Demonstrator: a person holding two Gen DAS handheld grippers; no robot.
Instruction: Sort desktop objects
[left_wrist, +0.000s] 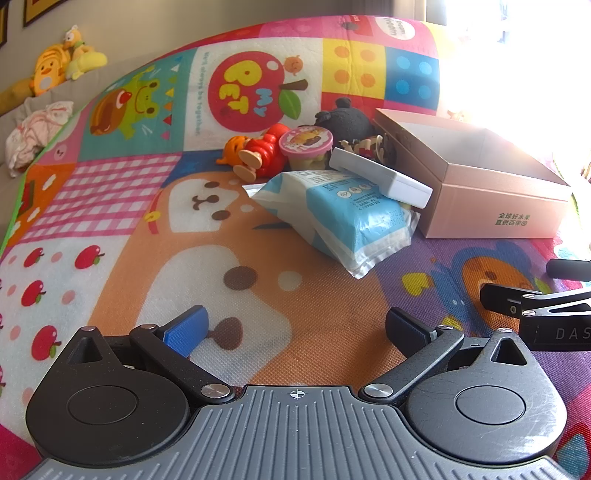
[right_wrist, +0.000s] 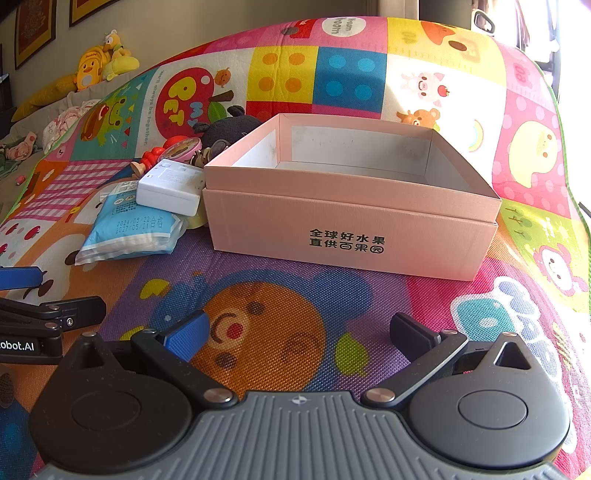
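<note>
An open pink cardboard box (right_wrist: 351, 229) stands on the colourful play mat; what shows of its inside is empty. It also shows in the left wrist view (left_wrist: 495, 214). Left of it lies a pile: a blue-white packet (left_wrist: 343, 221), a white flat case (left_wrist: 380, 177) resting on it, a pink-lidded cup (left_wrist: 306, 146), a red-orange toy figure (left_wrist: 258, 151), a black plush (left_wrist: 347, 118) and a small camouflage figure (left_wrist: 365, 146). My left gripper (left_wrist: 295, 328) is open and empty, short of the packet. My right gripper (right_wrist: 299, 332) is open and empty, in front of the box.
Yellow plush toys (left_wrist: 62, 62) and bundled cloth (left_wrist: 37, 129) lie on a sofa beyond the mat's far left edge. Strong sunlight washes out the far right. The right gripper's arm (left_wrist: 546, 314) shows at the left view's right edge.
</note>
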